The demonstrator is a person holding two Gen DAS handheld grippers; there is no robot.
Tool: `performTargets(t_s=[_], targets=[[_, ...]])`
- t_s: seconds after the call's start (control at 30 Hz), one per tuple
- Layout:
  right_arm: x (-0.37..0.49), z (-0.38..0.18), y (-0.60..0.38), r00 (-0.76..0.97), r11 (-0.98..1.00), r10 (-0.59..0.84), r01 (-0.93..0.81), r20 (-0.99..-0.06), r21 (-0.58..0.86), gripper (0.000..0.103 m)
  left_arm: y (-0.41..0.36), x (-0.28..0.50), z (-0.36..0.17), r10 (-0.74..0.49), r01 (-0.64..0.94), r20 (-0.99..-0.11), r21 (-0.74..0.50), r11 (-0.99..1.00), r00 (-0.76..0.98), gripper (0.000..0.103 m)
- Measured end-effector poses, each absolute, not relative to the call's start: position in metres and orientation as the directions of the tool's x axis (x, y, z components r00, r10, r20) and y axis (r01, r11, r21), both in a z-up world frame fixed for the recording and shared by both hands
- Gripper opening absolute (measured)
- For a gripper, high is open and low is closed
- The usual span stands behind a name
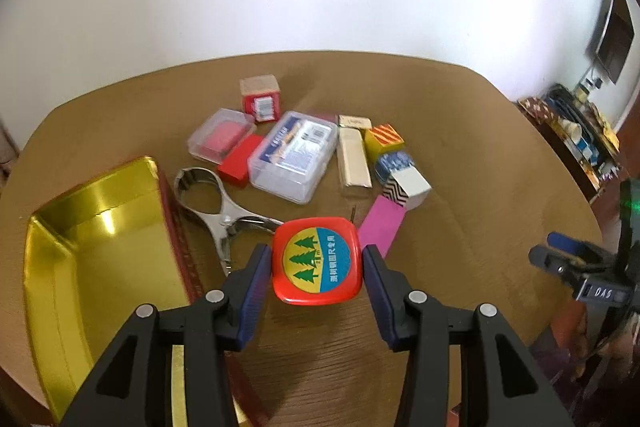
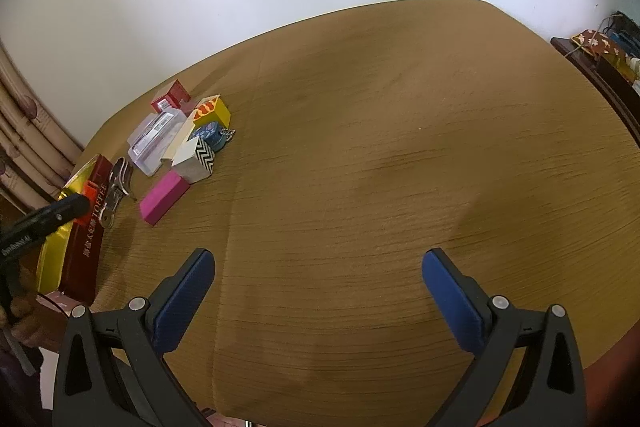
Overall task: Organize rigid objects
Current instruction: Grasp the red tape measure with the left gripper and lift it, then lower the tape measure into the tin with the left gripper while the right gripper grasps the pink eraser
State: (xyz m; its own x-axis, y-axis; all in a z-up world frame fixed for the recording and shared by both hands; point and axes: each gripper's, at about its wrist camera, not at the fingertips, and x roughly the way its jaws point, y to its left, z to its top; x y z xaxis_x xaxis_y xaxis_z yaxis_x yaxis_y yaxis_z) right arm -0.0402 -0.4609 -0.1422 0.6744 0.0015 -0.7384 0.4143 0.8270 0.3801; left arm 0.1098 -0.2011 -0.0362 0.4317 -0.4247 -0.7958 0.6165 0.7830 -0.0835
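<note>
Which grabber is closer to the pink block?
Left. The left gripper, holding the red tape measure, hangs right beside the pink block. The right gripper sits open, farther off over bare table.

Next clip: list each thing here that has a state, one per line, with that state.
left gripper: shut on the red tape measure.
red tape measure: held between the pads, clear of the table.
right gripper: open, nothing between its fingers.
gold tin: open, nothing visible inside.
metal pliers: lying flat, jaws shut.
large clear case: lid shut.
small clear case: lid shut.
pink box: lying flat.
</note>
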Motion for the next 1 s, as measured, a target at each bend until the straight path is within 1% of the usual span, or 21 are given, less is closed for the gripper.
performTargets(t_s=[0.1,0.17,0.27,0.37,0.4,0.47,0.53,0.67,0.73,0.8,0.87,0.93,1.0], targets=[[-0.037,-0.142,-0.455,0.673,0.835,0.033,0.387,-0.739,0.390,0.103,-0.185,0.109,-0.027,-0.397,0.567,-0.795,-0.082,0.820,0.459,0.047],[-0.031,-0.138,-0.443,0.680,0.856,0.080,0.328,-0.728,0.399,0.103,-0.167,0.109,-0.020,-0.393,0.517,-0.792,-0.116,0.848,0.468,0.047],[-0.016,-0.124,-0.416,0.681,0.909,0.129,0.209,-0.721,0.360,0.103,-0.140,0.111,-0.016,-0.378,0.450,-0.788,-0.146,0.881,0.486,0.047],[0.003,-0.111,-0.392,0.681,0.914,0.199,0.131,-0.705,0.384,0.103,-0.114,0.115,-0.018,-0.319,0.370,-0.795,-0.129,0.920,0.517,0.047],[0.013,-0.110,-0.386,0.675,0.899,0.224,0.134,-0.703,0.416,0.103,-0.106,0.116,-0.020,-0.303,0.348,-0.796,-0.125,0.929,0.524,0.048],[0.028,-0.112,-0.380,0.663,0.878,0.229,0.177,-0.713,0.446,0.103,-0.091,0.119,-0.025,-0.281,0.309,-0.800,-0.126,0.943,0.530,0.048],[0.046,-0.115,-0.372,0.652,0.859,0.206,0.237,-0.729,0.455,0.103,-0.075,0.124,-0.033,-0.252,0.256,-0.808,-0.129,0.958,0.533,0.048],[0.073,-0.115,-0.361,0.639,0.828,0.154,0.332,-0.754,0.451,0.101,-0.051,0.133,-0.048,-0.264,0.206,-0.824,-0.183,0.961,0.502,0.048],[0.085,-0.117,-0.357,0.616,0.814,0.125,0.385,-0.778,0.436,0.099,-0.044,0.134,-0.050,-0.267,0.196,-0.825,-0.193,0.961,0.498,0.048],[0.094,-0.123,-0.355,0.590,0.786,0.128,0.431,-0.797,0.444,0.096,-0.041,0.136,-0.052,-0.268,0.203,-0.824,-0.190,0.961,0.500,0.048],[0.102,-0.132,-0.354,0.554,0.761,0.119,0.483,-0.824,0.434,0.095,-0.039,0.135,-0.052,-0.259,0.210,-0.822,-0.174,0.962,0.507,0.048],[0.107,-0.130,-0.351,0.552,0.759,0.079,0.507,-0.830,0.409,0.095,-0.040,0.134,-0.054,-0.261,0.220,-0.823,-0.170,0.961,0.505,0.048],[0.116,-0.131,-0.346,0.526,0.768,0.068,0.514,-0.848,0.381,0.090,-0.038,0.136,-0.057,-0.264,0.223,-0.827,-0.173,0.959,0.497,0.048]])
